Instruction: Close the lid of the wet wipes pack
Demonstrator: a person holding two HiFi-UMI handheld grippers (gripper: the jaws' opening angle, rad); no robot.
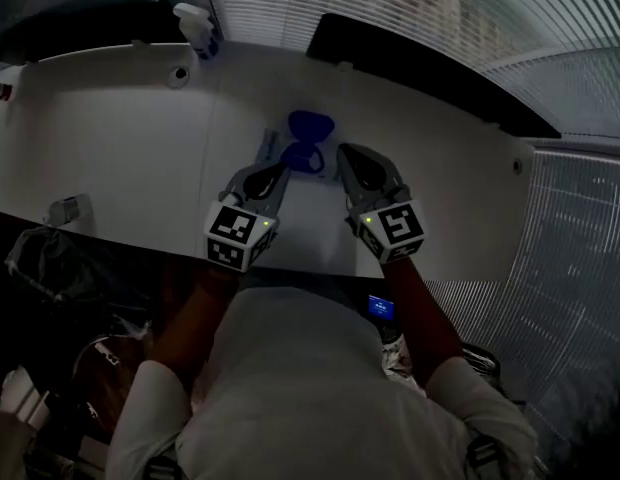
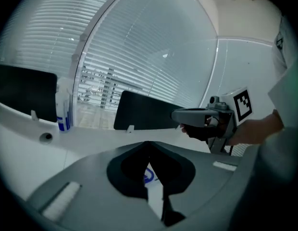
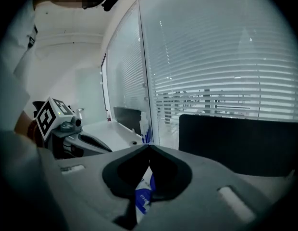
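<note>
**Head view.** The wet wipes pack [image 1: 308,154] lies on the white table [image 1: 120,148] just above the frame's centre. Its blue lid stands open at the far end. The left gripper [image 1: 274,173] comes in from lower left and the right gripper [image 1: 348,160] from lower right. Their tips flank the pack's near end, one on each side, very near it; whether either touches it cannot be told here. A white bottle [image 1: 195,23] stands at the upper left, and a dark panel [image 1: 430,68] runs along the table's far edge.

**Left gripper view.** The left gripper [image 2: 149,143] has its jaws brought together at the tips, with nothing caught between them. Through the slit behind the tips a scrap of the pack's [image 2: 148,176] blue print shows, low and centre, below the jaws. The right gripper [image 2: 177,115] is at mid-right, held by a hand [image 2: 257,129]. The bottle [image 2: 64,114] is at the left and the dark panel [image 2: 144,112] at centre.

**Right gripper view.** The right gripper [image 3: 149,147] is closed too, tips meeting and empty. The pack [image 3: 142,196] shows white and blue through the slit, low and centre, beneath the jaws. The left gripper [image 3: 108,149] sits at mid-left. The bottle [image 3: 145,129] is at centre and the dark panel [image 3: 240,143] at the right.
</note>
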